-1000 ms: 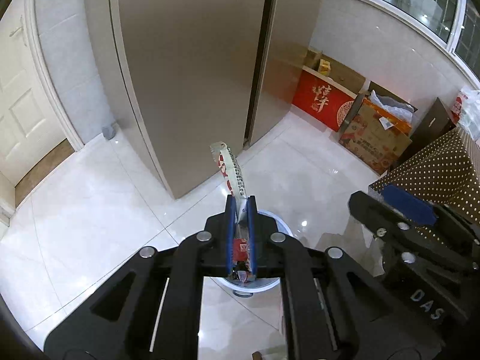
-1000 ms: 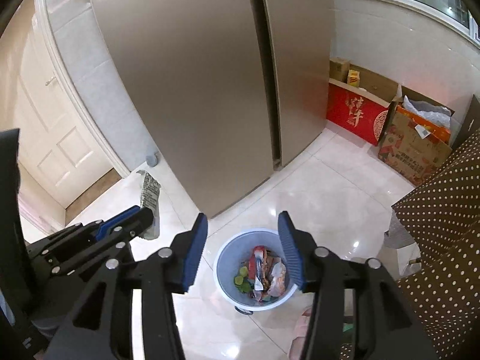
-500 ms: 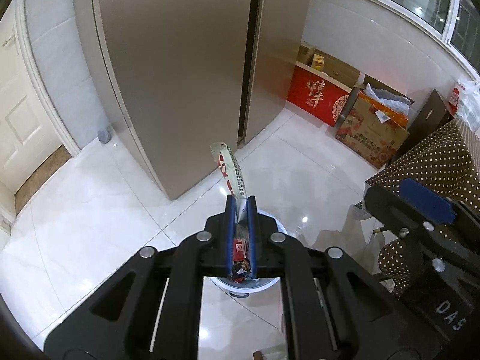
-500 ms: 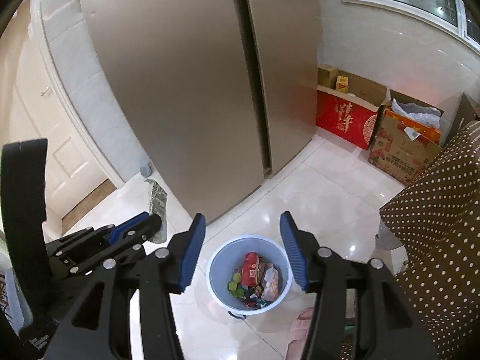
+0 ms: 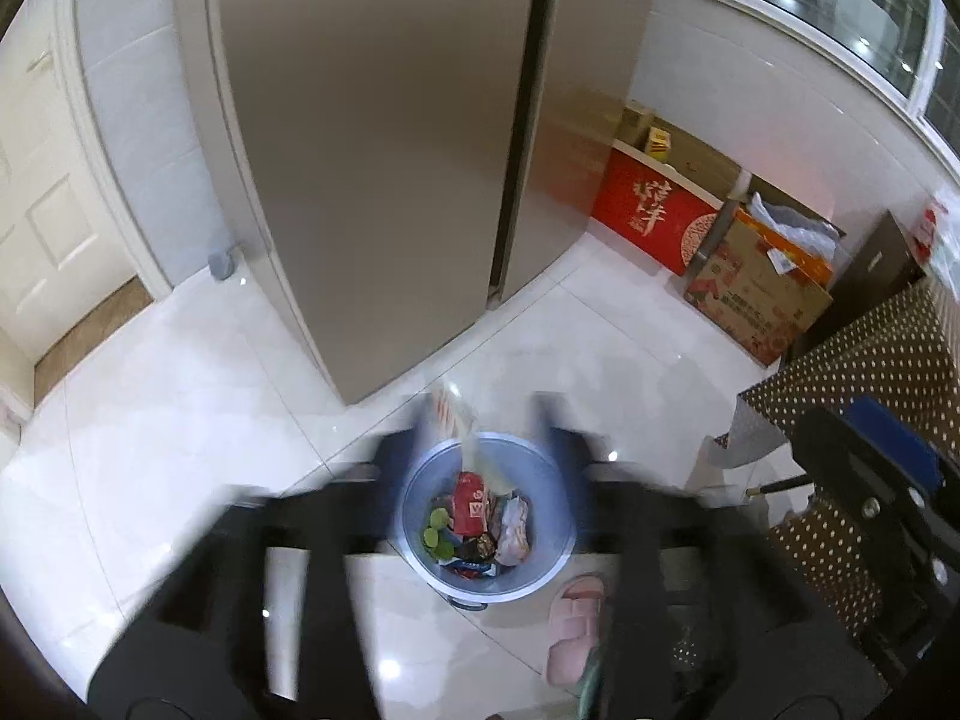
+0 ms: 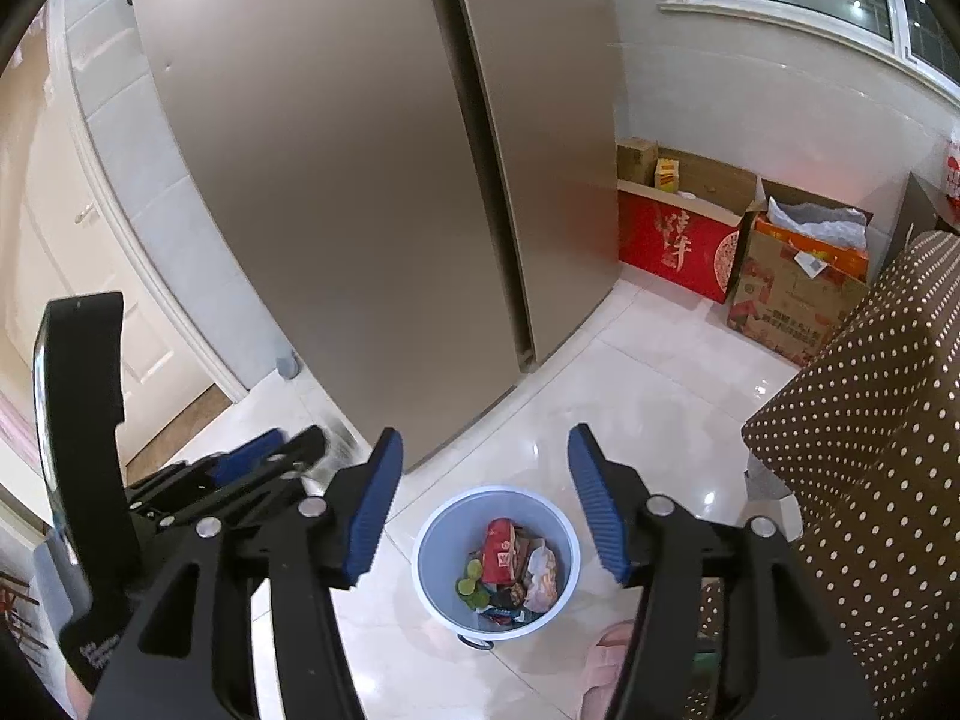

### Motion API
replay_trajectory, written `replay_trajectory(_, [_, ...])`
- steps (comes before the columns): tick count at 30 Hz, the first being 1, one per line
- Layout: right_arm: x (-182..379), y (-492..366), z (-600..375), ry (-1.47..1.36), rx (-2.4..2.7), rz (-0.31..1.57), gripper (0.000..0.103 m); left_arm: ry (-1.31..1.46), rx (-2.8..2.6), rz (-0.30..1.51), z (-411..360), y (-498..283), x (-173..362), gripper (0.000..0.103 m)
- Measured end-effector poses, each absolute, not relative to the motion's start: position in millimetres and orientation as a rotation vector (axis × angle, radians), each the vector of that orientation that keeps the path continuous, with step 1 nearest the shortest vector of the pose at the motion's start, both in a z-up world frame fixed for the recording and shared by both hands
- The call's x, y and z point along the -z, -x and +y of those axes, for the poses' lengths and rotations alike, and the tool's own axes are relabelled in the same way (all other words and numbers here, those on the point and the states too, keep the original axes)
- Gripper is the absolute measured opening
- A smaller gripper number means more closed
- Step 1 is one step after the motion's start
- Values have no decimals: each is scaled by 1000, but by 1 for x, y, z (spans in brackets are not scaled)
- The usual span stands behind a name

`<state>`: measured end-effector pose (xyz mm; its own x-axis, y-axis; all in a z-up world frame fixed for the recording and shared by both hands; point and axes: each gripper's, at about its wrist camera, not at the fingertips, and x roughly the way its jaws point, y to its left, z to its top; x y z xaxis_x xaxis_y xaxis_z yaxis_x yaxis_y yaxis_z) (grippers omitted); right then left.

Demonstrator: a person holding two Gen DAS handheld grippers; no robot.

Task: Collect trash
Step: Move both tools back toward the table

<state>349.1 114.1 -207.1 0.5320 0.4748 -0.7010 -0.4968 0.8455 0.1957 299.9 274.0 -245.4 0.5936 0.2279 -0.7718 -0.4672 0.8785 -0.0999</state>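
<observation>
A pale blue bin (image 5: 540, 570) stands on the white tiled floor, holding a red packet, green bits and other wrappers. My left gripper (image 5: 483, 444) hangs above it, blurred, its jaws opening. A long printed wrapper (image 5: 465, 438) drops loose between them toward the bin, and neither pad touches it. In the right wrist view the bin (image 6: 432, 564) lies below my right gripper (image 6: 486, 504), whose blue-padded jaws are opening with nothing between them. The left gripper (image 6: 294, 450) shows at that view's left. The right gripper (image 5: 870, 450) shows at the left wrist view's right edge.
A tall bronze fridge (image 6: 360, 180) rises just behind the bin. Red and brown cardboard boxes (image 6: 780, 282) line the far wall. A brown polka-dot tablecloth (image 6: 870, 450) hangs at the right, with a pink slipper (image 5: 576, 624) by the bin. A white door (image 5: 42, 210) is at the left.
The left jaws have sprung apart and let go of the wrapper, which now falls toward the bin. The right gripper has risen a little and its jaws have spread slightly.
</observation>
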Motion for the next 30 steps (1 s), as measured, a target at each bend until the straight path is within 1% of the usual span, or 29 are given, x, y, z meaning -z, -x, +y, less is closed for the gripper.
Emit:
replay_trajectory(1, [207, -349, 114, 29, -579, 829, 57, 309, -413, 824, 274, -298, 244, 63])
replay_trajectory(9, [207, -348, 105, 15, -569, 833, 57, 285, -417, 826, 267, -295, 238, 63])
replay_trajectory(16, [196, -344, 87, -5, -555, 813, 57, 278, -388, 792, 248, -286, 218, 63])
replay_trajectory(21, [175, -339, 58, -24, -531, 771, 57, 261, -328, 766, 219, -281, 199, 63])
replay_trajectory(23, [164, -337, 42, -35, -515, 744, 59, 257, -306, 756, 207, -283, 190, 63])
replay_trajectory(25, [154, -334, 28, -36, -491, 722, 60, 262, -274, 745, 193, -285, 180, 65])
replay_trajectory(30, [125, -326, -33, -38, -389, 659, 62, 241, -193, 727, 146, -293, 159, 66])
